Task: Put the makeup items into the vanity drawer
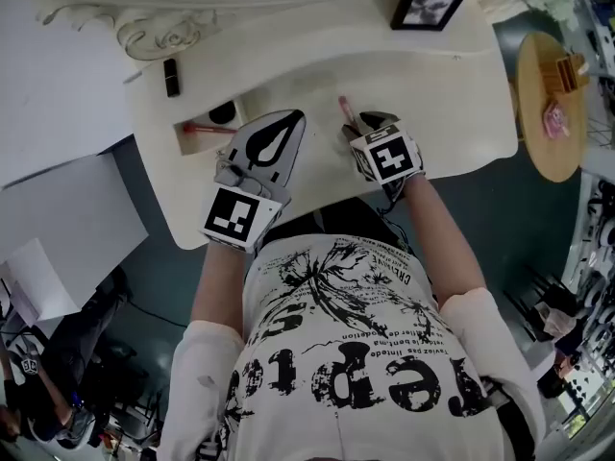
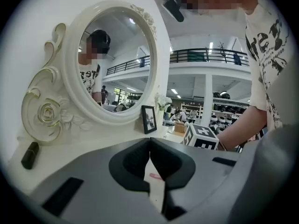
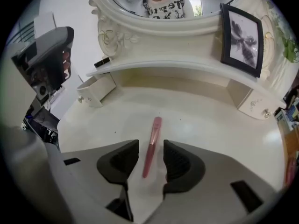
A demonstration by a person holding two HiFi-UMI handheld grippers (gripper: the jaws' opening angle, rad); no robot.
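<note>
A slim pink makeup brush point(image 3: 153, 139) lies on the cream vanity top point(image 3: 201, 125), pointing toward the mirror. My right gripper point(image 3: 150, 146) straddles its handle; a gap shows on each side and the pads do not press it. In the head view the brush point(image 1: 345, 110) pokes out ahead of the right gripper point(image 1: 365, 123). The small left drawer point(image 1: 183, 138) stands pulled out, with a pink item point(image 1: 202, 129) and a round black item point(image 1: 223, 113) in it. My left gripper point(image 1: 291, 121) hovers just right of the drawer, its jaws point(image 2: 149, 141) shut on nothing.
A black lipstick tube point(image 1: 172, 77) stands on the raised shelf by the oval mirror point(image 2: 117, 59). A black picture frame point(image 1: 430, 0) leans at the back right. A second small drawer point(image 3: 254, 104) on the right is closed. A round wooden side table point(image 1: 553, 104) stands beyond the vanity's right edge.
</note>
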